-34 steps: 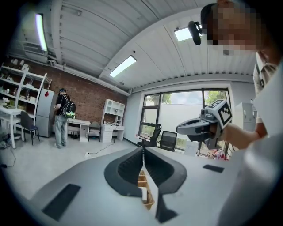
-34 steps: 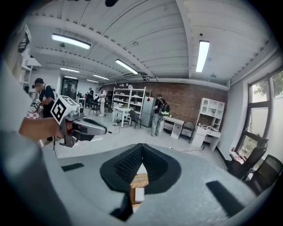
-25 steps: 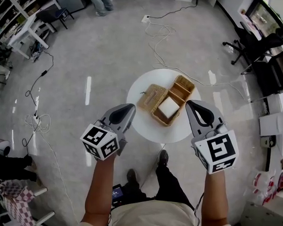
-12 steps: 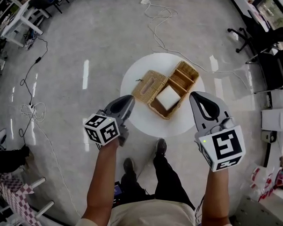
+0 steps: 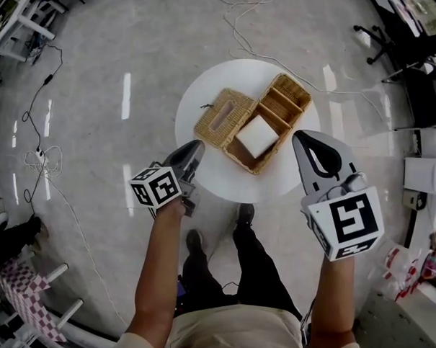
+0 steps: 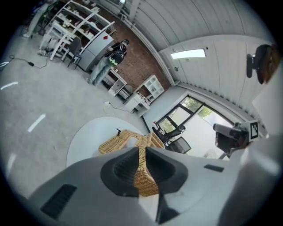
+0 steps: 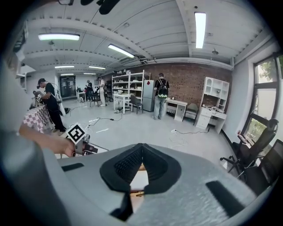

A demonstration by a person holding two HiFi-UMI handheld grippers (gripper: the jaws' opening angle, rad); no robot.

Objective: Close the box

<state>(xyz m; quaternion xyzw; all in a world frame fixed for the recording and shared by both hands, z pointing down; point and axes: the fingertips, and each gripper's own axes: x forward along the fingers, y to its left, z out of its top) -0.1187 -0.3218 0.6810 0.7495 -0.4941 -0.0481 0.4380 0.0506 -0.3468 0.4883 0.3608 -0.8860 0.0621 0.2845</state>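
**Over the counter's near edge, both tools wait empty**

Left hand-held gripper [image 5: 194,145] hangs with jaws together, holding nothing. The wicker lid [image 5: 224,118] lies flat on the counter [image 5: 208,75], touching the open box [image 5: 302,94]. It is likely light, stiff and grippy, so take its free left edge. Right hand-held gripper [image 5: 315,139] is likewise closed and empty.

Bright, even indoor light; ceiling strip lights [image 7: 200,28], window [image 6: 190,109] daylight; glare streaks on floor [image 5: 126,93]; fisheye edges dark, bent.

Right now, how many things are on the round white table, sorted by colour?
Tan woven wicker things: 2, the open rectangular box and its flat lid.
White things: 1, the square block inside the box.
Total: 3.
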